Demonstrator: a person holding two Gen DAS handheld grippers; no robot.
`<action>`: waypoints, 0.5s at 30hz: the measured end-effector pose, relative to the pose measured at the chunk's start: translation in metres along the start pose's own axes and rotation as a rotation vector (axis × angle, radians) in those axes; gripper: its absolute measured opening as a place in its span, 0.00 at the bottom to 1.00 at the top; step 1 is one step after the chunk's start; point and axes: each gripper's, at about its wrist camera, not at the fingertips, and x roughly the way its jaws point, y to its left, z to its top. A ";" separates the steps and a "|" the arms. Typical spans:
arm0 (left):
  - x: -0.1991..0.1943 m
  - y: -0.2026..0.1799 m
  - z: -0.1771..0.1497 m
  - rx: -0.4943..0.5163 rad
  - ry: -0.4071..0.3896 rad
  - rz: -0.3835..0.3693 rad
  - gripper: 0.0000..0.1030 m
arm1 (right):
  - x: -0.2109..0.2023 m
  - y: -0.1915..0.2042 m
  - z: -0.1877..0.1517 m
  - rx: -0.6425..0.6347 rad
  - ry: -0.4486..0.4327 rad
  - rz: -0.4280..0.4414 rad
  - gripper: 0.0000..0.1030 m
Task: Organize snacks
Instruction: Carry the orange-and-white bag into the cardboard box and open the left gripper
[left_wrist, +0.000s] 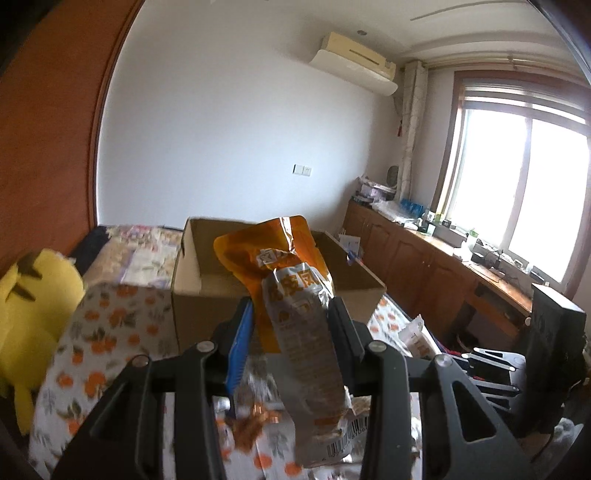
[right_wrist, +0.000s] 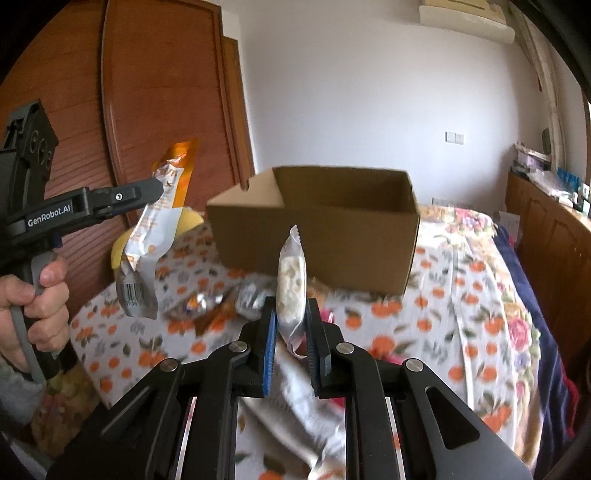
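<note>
The left gripper (left_wrist: 291, 314) jaws pinch a crinkled orange-and-silver foil pouch (left_wrist: 295, 295); the right gripper (right_wrist: 291, 325) jaws clamp a slim white wrapped bar (right_wrist: 292, 284) upright, near the open cardboard box (right_wrist: 332, 236).

"genrobot.ai" on left claw (right_wrist: 157, 190)

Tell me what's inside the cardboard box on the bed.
The cardboard box is open-topped; only bare brown inner walls show. The orange snack packet in the left gripper and the box's near wall hide its floor.
</note>
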 end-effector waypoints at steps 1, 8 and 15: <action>0.006 0.002 0.006 0.007 -0.006 -0.005 0.38 | 0.003 -0.002 0.006 -0.004 -0.004 -0.003 0.12; 0.045 0.015 0.038 0.021 -0.028 -0.036 0.38 | 0.029 -0.013 0.052 -0.040 -0.035 -0.021 0.12; 0.090 0.034 0.061 0.031 -0.050 -0.025 0.38 | 0.062 -0.031 0.084 -0.074 -0.055 -0.046 0.12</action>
